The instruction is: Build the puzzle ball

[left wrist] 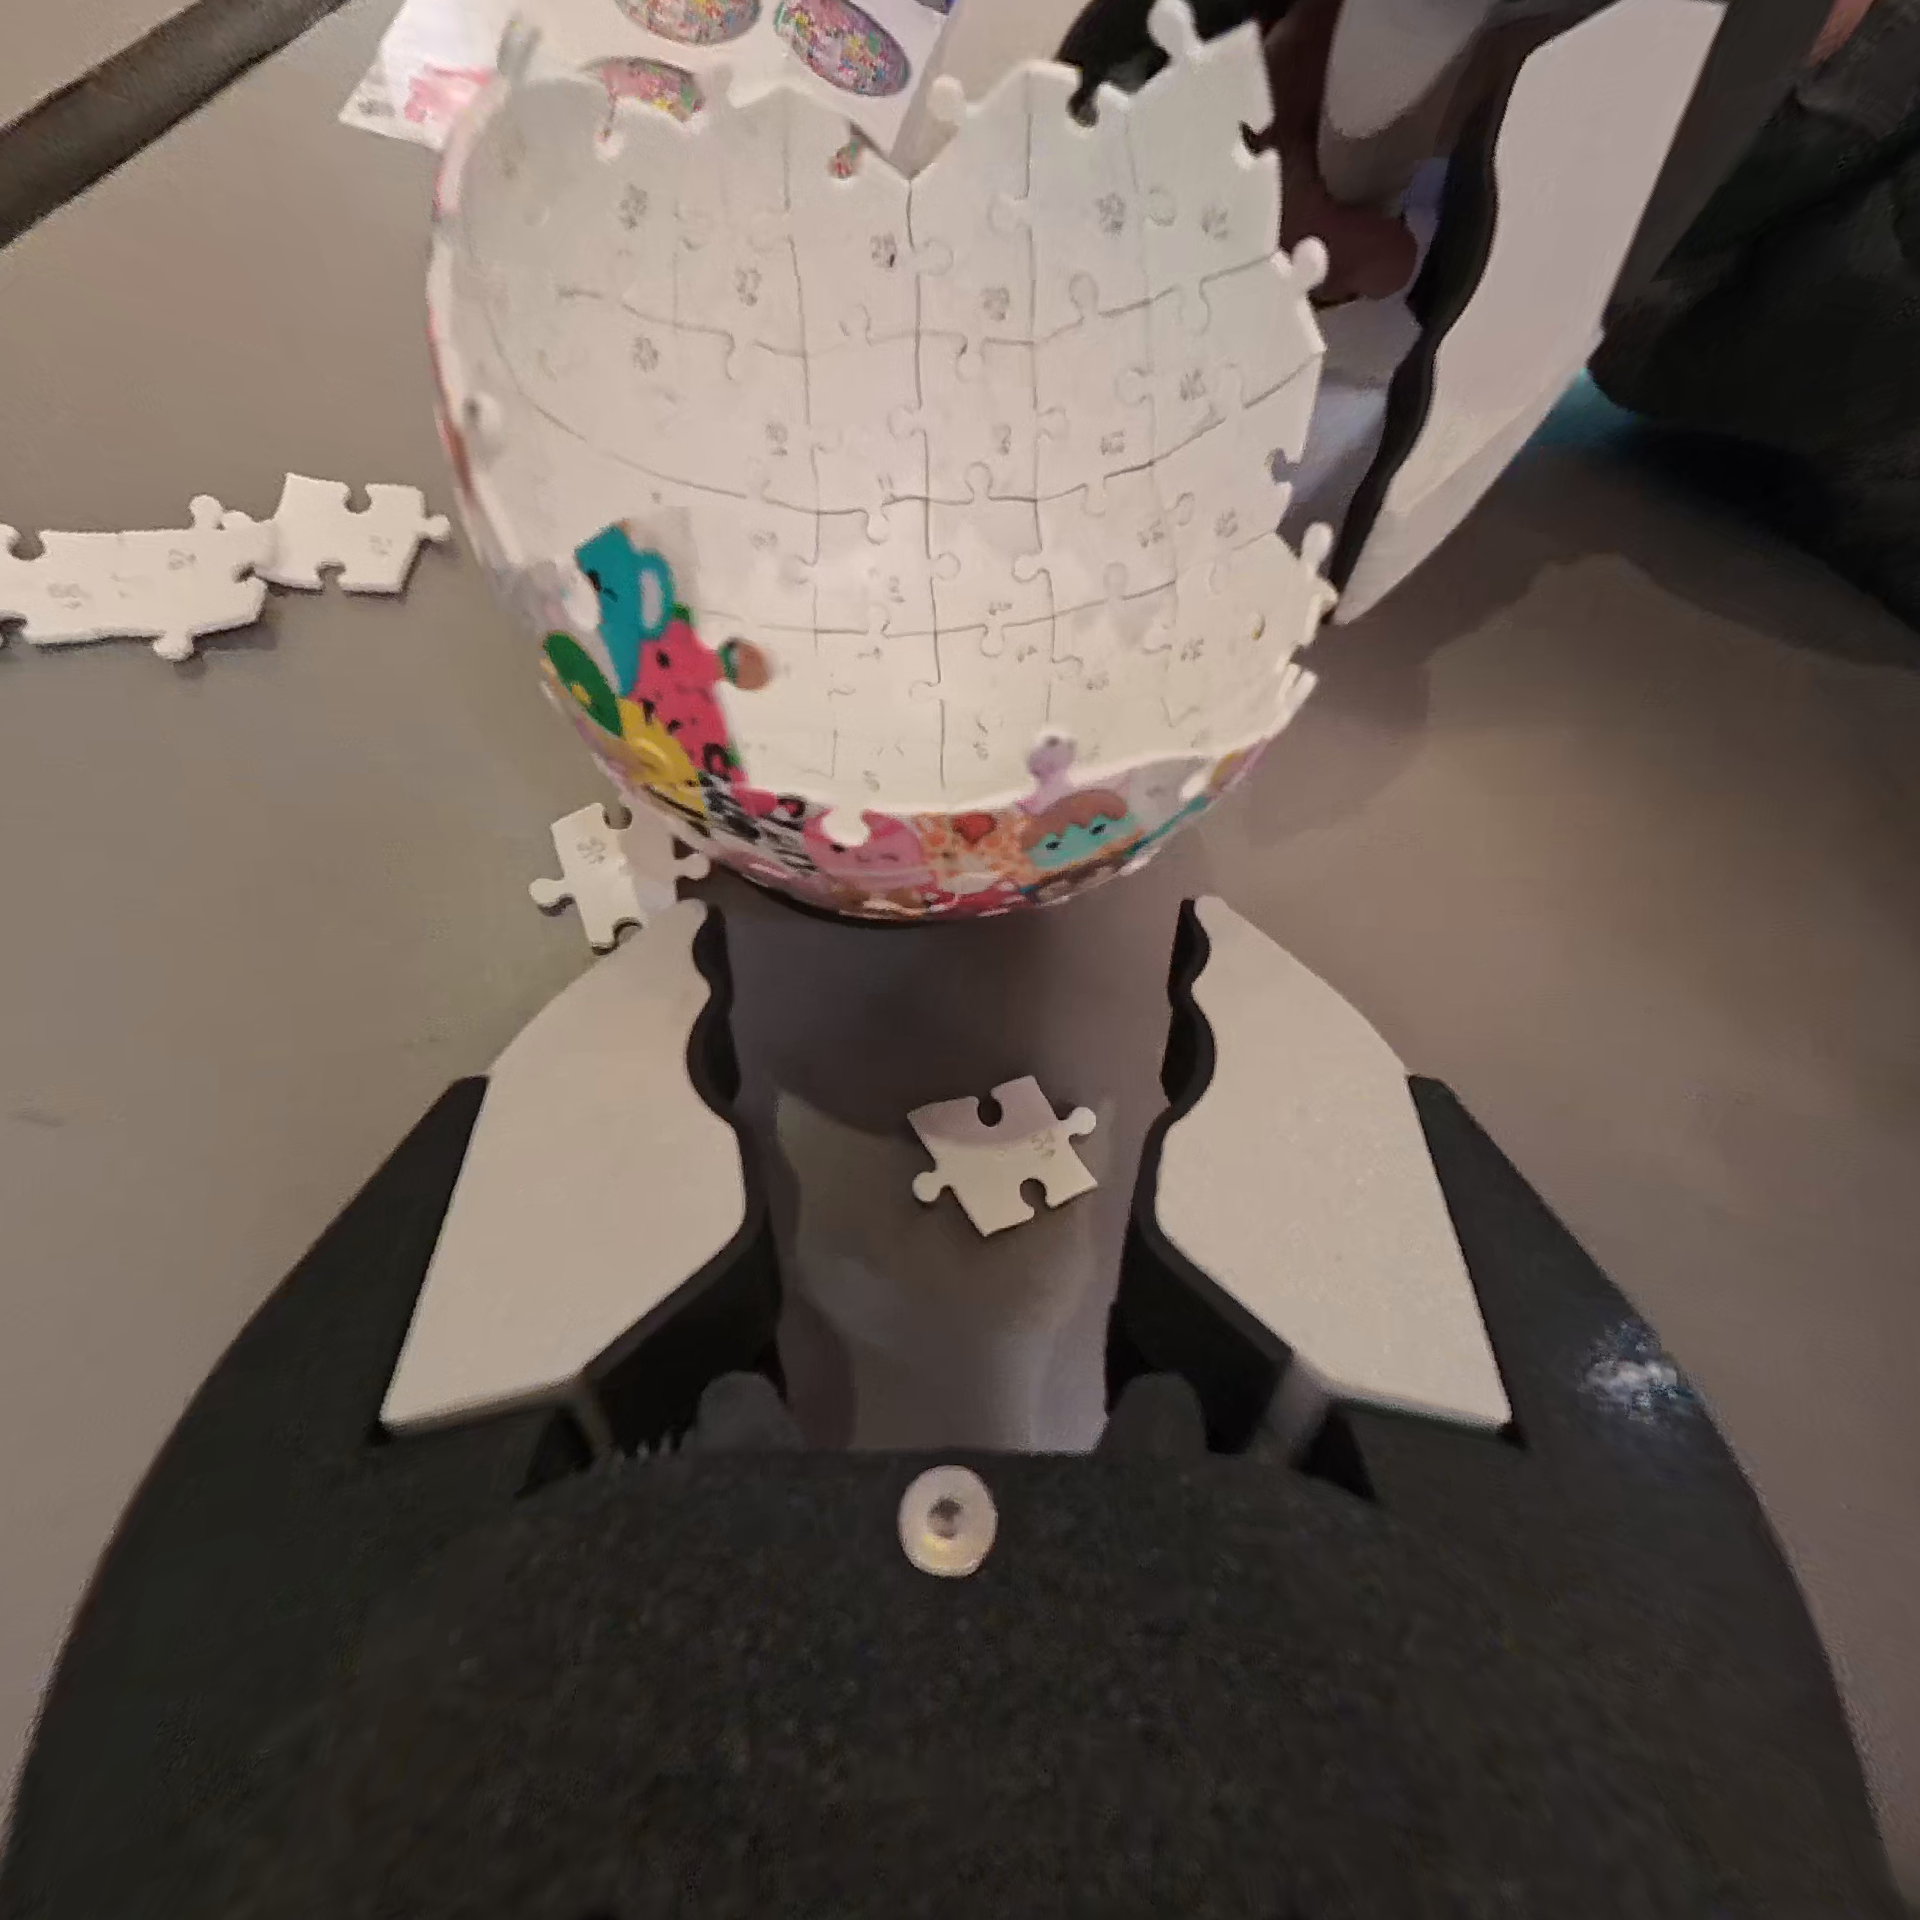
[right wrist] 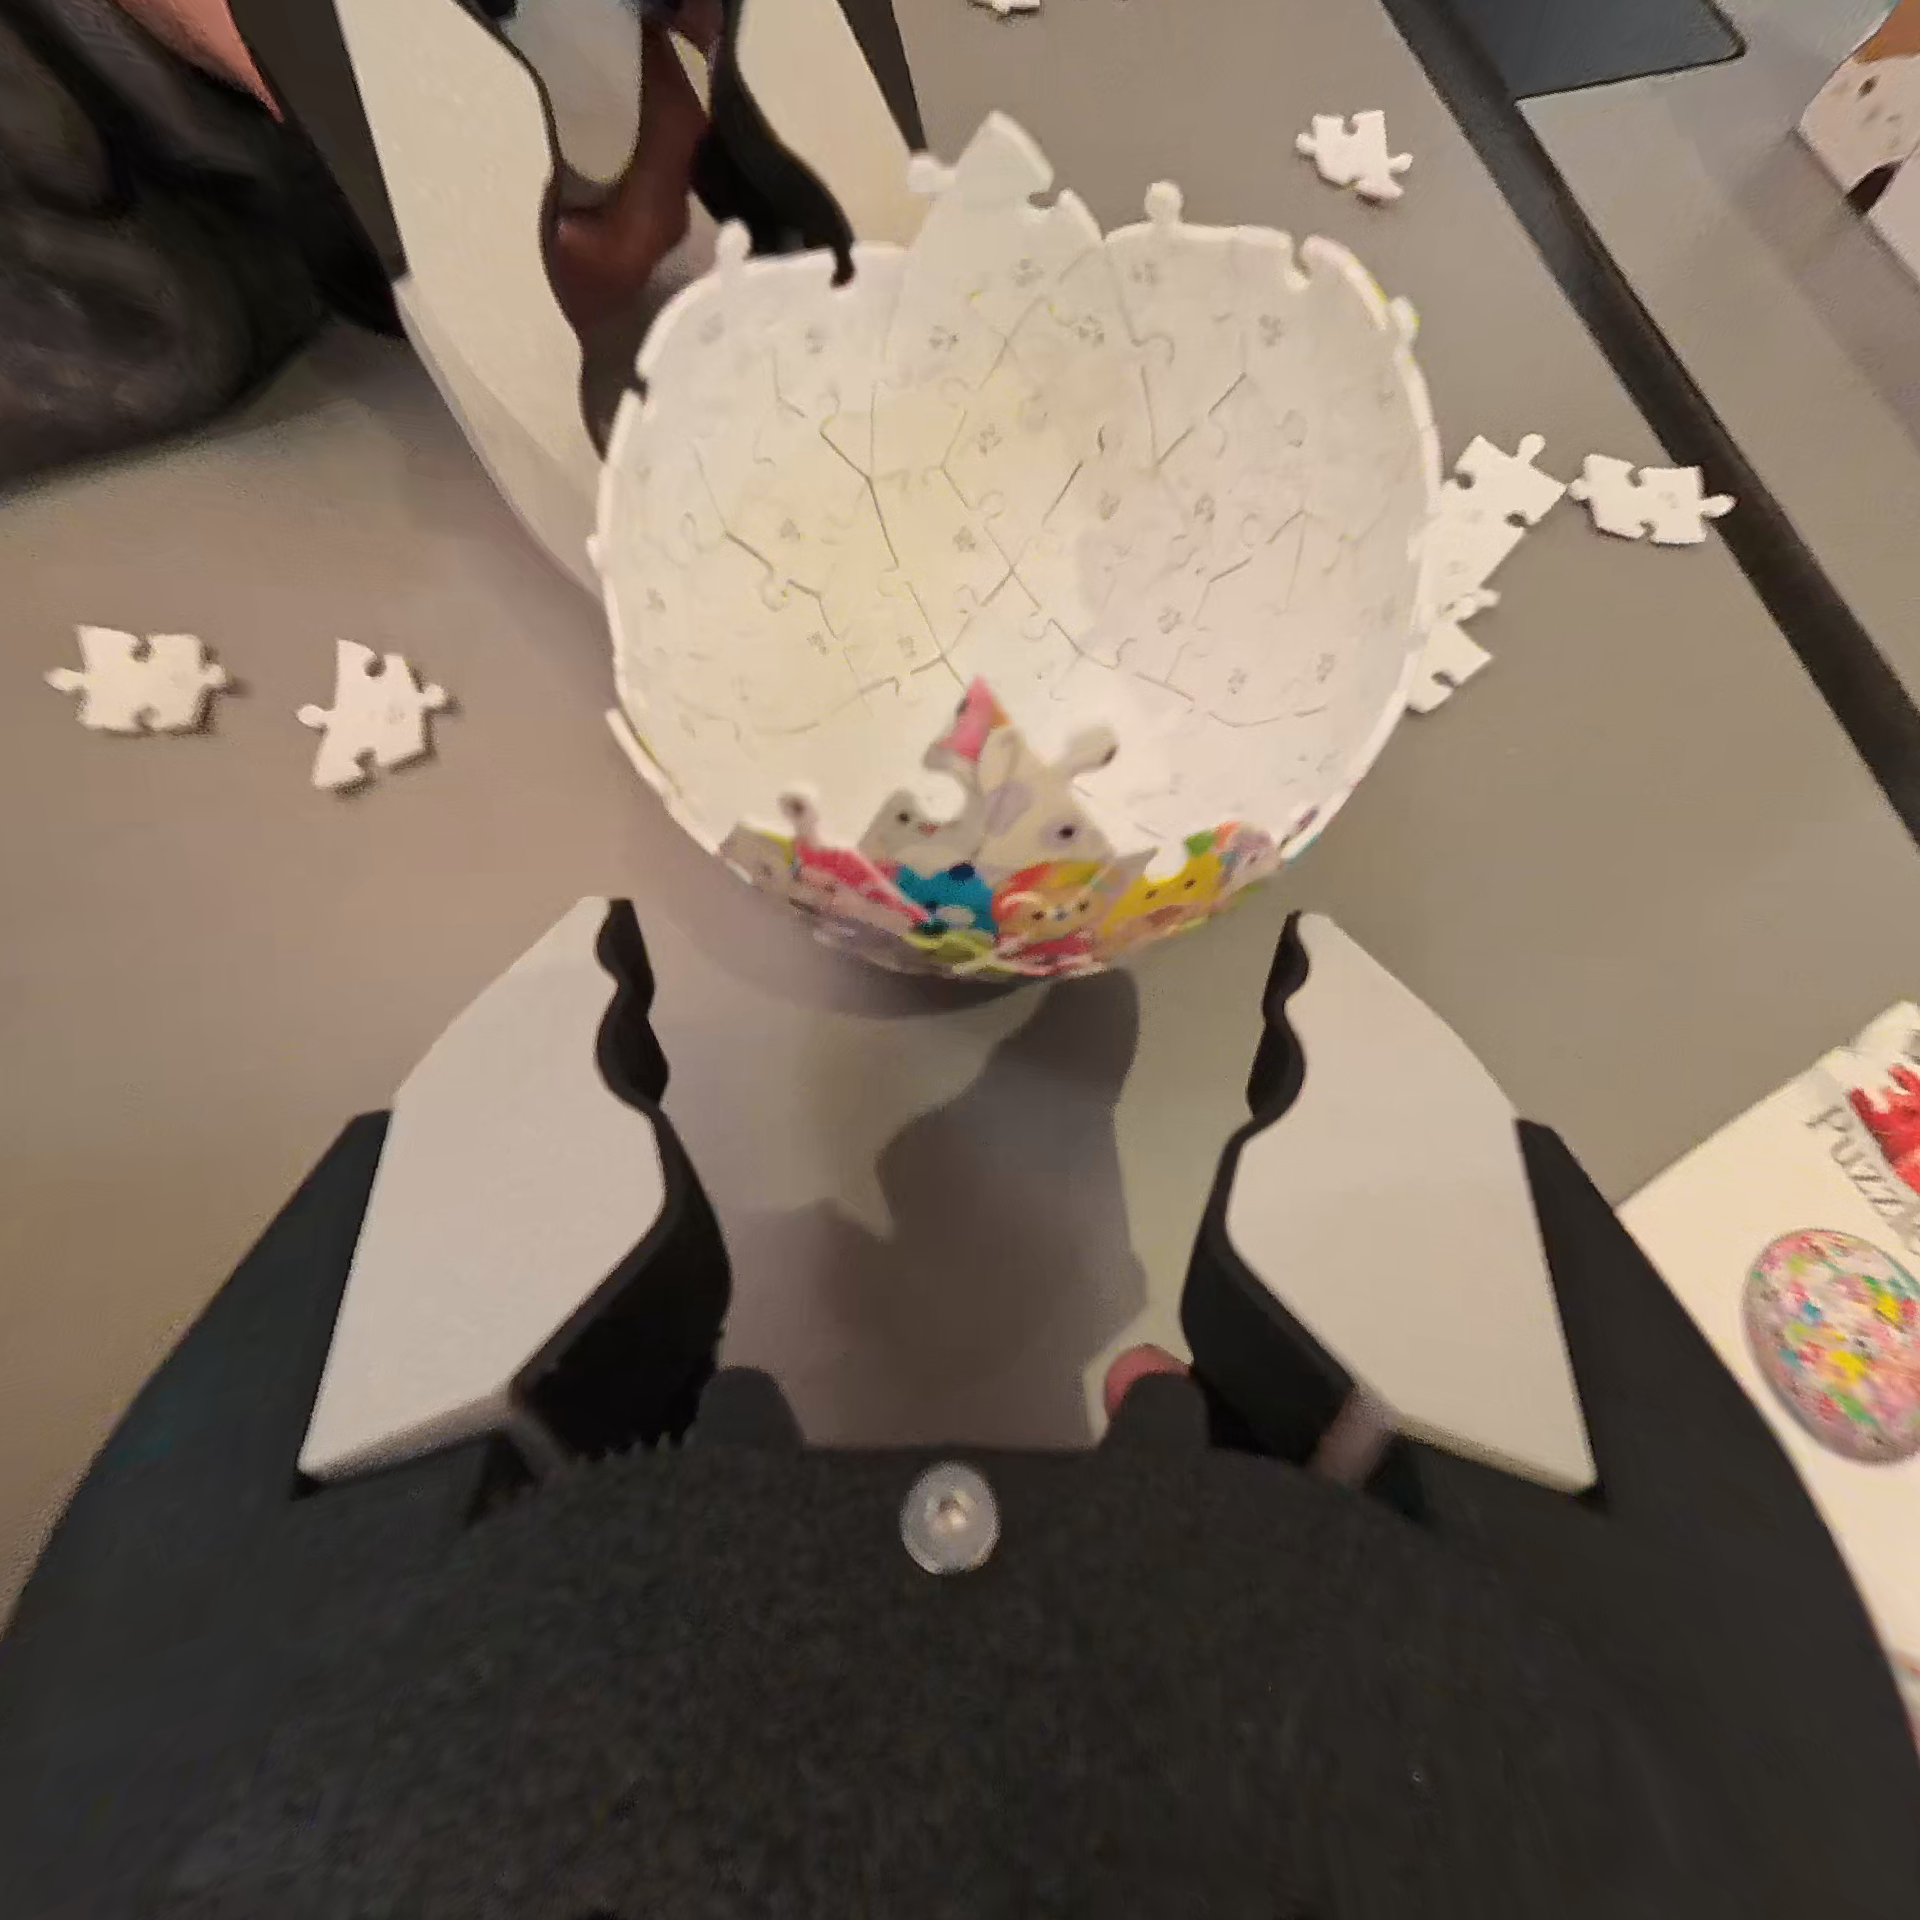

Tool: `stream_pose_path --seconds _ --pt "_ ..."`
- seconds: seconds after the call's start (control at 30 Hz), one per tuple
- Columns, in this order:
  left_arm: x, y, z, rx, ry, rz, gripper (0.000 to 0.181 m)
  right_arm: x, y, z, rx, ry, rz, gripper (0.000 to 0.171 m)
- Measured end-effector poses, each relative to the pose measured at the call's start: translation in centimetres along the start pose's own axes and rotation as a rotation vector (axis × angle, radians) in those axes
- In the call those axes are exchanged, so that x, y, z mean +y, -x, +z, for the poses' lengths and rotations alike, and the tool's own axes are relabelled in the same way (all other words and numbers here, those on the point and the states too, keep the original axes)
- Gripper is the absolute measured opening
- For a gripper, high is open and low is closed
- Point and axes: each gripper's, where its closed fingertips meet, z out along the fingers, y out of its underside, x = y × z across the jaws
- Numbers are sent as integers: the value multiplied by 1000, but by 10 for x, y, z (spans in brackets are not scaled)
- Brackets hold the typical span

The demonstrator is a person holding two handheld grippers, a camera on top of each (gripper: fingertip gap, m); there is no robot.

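The left gripper [left wrist: 951,925] is spread wide and grasps nothing; a loose white puzzle piece [left wrist: 1004,1151] lies on the grey bench [left wrist: 1558,935] between its fingers, seemingly untouched. The right gripper [right wrist: 951,925] is likewise released and empty. The half-built puzzle ball [right wrist: 1013,582] stands mid-bench between both, its jagged rim upward, just beyond each gripper's tips.

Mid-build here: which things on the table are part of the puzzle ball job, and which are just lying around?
Part of the job:
- half-built puzzle ball, open at the top
- loose piece between the open left gripper fingers
- joined strip of pieces
- scattered white pieces
- right gripper, open, empty

Lying about:
- printed leaflet
- box corner
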Motion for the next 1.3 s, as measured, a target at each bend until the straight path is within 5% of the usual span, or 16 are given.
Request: stream_pose_path --seconds 0.23,1.0,1.17,1.3 --pt "7 3 11 -67 43 86 80 15 -9 15 125 78 -86 101" --pt "5 -1 7 13 85 -16 75 0 11 13 -144 84 306 106" --pt "15 0 -12 -28 74 -17 80 9 13 -1 -43 96 158 111" --pt "22 -10 -45 -55 -33 -64 68 17 24 -27 109 41 47 106"
